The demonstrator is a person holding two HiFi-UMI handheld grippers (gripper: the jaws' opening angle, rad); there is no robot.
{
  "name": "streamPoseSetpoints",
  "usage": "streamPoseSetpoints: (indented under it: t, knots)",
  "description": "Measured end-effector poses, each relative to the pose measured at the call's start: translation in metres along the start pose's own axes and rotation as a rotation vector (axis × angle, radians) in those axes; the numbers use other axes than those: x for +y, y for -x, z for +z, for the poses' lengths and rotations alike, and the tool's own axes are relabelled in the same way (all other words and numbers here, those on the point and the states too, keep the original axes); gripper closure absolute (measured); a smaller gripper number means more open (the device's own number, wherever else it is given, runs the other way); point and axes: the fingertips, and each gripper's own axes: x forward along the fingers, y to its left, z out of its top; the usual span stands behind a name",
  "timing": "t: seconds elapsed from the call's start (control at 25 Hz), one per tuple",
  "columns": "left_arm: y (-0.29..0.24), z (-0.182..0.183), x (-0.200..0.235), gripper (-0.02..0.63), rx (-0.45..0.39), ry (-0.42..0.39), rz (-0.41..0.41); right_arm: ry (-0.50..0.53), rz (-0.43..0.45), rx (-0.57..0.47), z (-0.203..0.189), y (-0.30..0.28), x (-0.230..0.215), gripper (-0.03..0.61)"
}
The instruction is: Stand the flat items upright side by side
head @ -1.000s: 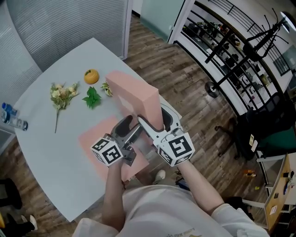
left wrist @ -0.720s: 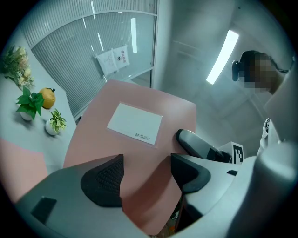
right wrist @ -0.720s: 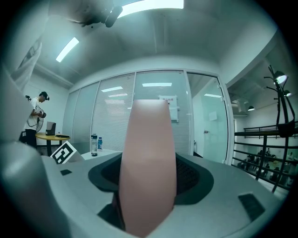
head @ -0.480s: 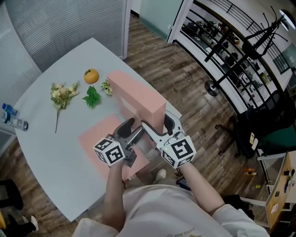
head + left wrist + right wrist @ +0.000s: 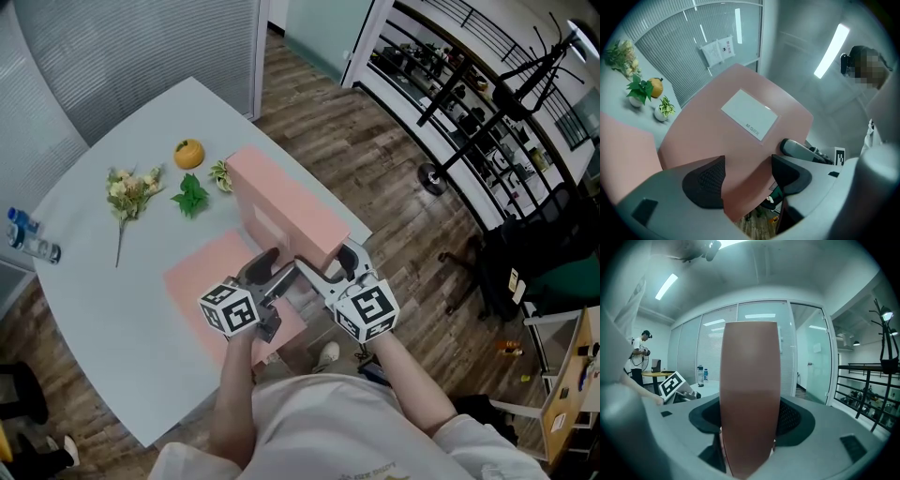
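While both grippers work the same piece, the tall pink slab [image 5: 286, 202] stands on its long edge over the right side of the white table [image 5: 112, 309], running from far left to near right. Whether its bottom edge touches the tabletop, I can't tell from here.

Look at the right gripper [image 5: 750, 420]: it takes the slab edge-on at the near end, and the pink edge fills the whole gap, with the jaws spread wide and both pads pressed against the faces. That's a firm clamp. The left gripper [image 5: 747, 180] sits just beside it on the left, also at the near end, with a lower corner of the slab pinched between its two black pads. In its view the broad pink face rises away, carrying a white label [image 5: 750, 114].

Down on the table, a second pink slab [image 5: 202, 281] lies flat, just left of the upright one and partly under the left gripper.

Further out, on the far left of the table, there's a dried flower sprig [image 5: 129, 192], a green leafy sprig [image 5: 190, 197], a small orange fruit [image 5: 188, 153] and a little variegated plant [image 5: 220, 173] close to the standing slab's far end. Water bottles [image 5: 28, 239] sit at the table's left edge.
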Motion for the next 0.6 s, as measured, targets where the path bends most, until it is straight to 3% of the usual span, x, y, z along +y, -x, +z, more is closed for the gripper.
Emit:
streamPoseSetpoints:
  t: [0.28, 0.6]
  knots:
    - [0.000, -0.020, 0.005, 0.310, 0.054, 0.022, 0.002, -0.006, -0.016, 0.045, -0.022, 0.007, 0.001, 0.272]
    - [0.003, -0.028, 0.005, 0.310, 0.062, 0.046, -0.007, 0.014, -0.013, 0.060, -0.029, 0.011, 0.005, 0.270]
